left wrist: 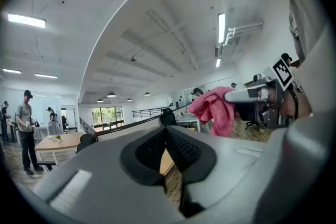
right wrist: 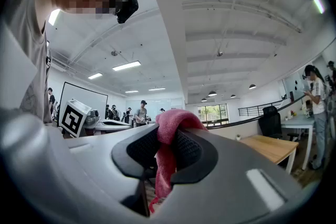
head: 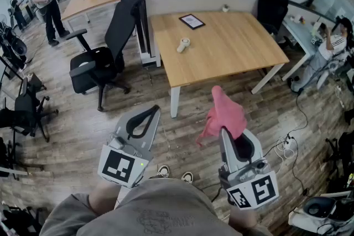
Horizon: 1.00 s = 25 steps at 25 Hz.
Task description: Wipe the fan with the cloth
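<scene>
A small white fan (head: 183,44) lies on the wooden desk (head: 232,47), well ahead of both grippers. My right gripper (head: 224,131) is shut on a pink cloth (head: 225,113), which bunches above the jaws and hangs down between them (right wrist: 164,165). My left gripper (head: 153,111) is held low to the left with its jaws shut and nothing between them (left wrist: 166,132). In the left gripper view, the cloth (left wrist: 215,107) and the right gripper (left wrist: 247,96) show to the right. Both grippers are over the floor, short of the desk's front edge.
A dark framed tablet (head: 191,21) and a small white cup (head: 225,8) stand at the back of the desk. A black office chair (head: 97,63) stands left of the desk. A power strip with cables (head: 287,143) lies on the floor at right. People stand far off.
</scene>
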### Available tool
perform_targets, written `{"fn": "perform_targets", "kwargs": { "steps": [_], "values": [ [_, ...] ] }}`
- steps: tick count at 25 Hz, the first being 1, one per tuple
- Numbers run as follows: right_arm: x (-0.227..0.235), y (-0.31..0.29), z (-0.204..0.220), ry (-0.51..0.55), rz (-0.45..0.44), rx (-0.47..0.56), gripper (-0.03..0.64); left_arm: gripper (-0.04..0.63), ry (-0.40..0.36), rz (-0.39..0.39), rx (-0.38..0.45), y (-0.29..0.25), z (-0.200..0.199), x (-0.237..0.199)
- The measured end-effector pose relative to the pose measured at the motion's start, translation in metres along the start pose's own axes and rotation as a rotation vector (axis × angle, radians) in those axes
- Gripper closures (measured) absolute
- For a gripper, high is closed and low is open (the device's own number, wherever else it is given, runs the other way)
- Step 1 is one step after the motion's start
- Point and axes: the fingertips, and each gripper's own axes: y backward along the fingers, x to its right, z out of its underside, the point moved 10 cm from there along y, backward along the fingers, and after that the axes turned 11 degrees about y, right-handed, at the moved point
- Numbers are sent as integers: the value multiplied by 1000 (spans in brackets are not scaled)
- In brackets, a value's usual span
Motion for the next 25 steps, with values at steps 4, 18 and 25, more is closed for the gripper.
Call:
{"fn": "perform_targets", "kwargs": {
  "steps": [4,18,25],
  "values": [
    [7,5,6,3,-16,-15,545,594,-1,0,-2,-6,2,9],
    [67,51,32,-30,-38,-45,545,594,-6,-17,-23,-36,10,76],
    [92,75,49,-34,-49,-67,545,357,-18,-80,56,-44,20,107]
  ]
}}
